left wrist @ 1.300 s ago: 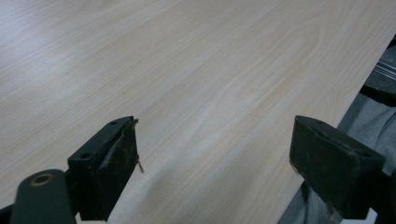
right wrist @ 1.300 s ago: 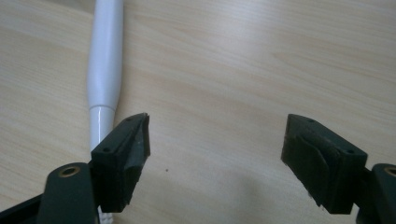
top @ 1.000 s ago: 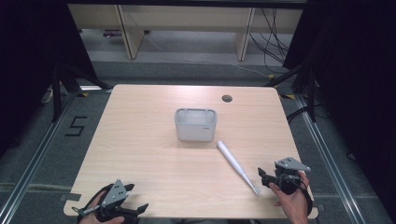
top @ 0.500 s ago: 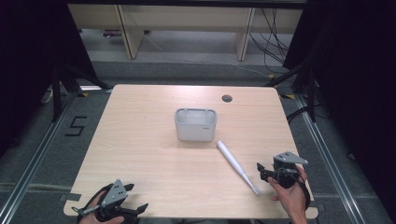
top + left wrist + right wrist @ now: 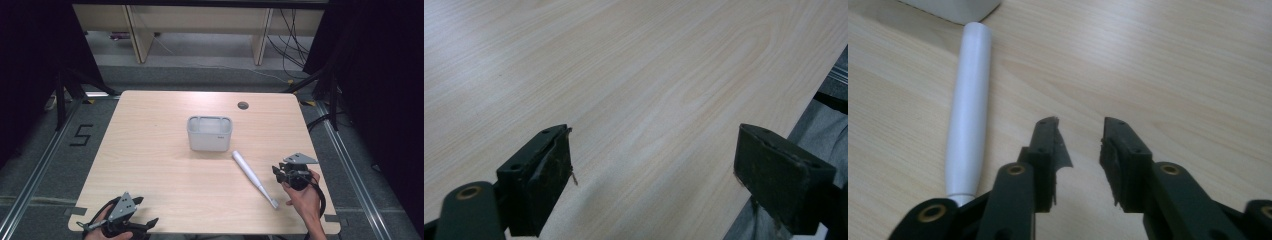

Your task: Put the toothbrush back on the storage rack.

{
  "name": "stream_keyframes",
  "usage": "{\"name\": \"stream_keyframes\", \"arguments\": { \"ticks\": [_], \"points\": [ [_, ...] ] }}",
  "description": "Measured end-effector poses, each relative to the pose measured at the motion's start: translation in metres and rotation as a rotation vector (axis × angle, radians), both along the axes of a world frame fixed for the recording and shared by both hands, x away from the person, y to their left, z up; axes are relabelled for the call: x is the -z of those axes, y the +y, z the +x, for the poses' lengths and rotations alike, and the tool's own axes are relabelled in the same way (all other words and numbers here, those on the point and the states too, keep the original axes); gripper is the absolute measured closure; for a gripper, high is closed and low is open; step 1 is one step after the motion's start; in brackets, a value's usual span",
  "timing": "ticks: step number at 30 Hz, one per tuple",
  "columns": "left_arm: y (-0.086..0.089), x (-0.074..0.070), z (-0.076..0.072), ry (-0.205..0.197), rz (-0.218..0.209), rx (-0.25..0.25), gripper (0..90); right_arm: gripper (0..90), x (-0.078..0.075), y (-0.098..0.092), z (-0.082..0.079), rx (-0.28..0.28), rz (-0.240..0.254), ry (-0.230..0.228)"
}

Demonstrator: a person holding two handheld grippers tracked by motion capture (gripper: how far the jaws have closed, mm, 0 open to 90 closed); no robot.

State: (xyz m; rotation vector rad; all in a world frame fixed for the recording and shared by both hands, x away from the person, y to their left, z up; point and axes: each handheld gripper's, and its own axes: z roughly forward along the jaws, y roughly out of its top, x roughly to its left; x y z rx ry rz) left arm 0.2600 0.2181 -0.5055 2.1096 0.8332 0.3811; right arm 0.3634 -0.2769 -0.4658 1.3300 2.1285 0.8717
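White electric toothbrush (image 5: 252, 178) lies flat on the table (image 5: 160, 150), its long axis diagonal: thick handle end pointing at the grey box (image 5: 209, 133), brush head toward my near edge. My right tool (image 5: 1079, 145) sits just beside it, jaws just narrowed, nothing between them. My left tool (image 5: 651, 165) gapes wide over bare wood.

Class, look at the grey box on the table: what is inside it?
The grey box stands open-topped; the high view shows its pale inner walls and nothing inside. Its floor is hidden by the near wall.
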Motion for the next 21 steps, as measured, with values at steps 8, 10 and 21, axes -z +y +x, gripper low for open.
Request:
{"name": "stream_keyframes", "arguments": {
  "ticks": [8, 10, 21],
  "points": [
    [0.001, 0.0, 0.001, -0.002, 0.012, 0.007, 14.8, 82.2, 0.001, 0.013, 0.016, -0.06, -0.01, 0.003],
    [0.001, 0.0, 0.001, -0.005, 0.007, 0.005, 14.7, 84.6, 0.002, 0.019, 0.023, -0.071, -0.014, 0.002],
    [0.001, 0.0, 0.0, -0.004, -0.005, -0.007, 14.7, 87.2, 0.004, 0.037, 0.042, -0.083, -0.048, 0.058]
  ]
}}
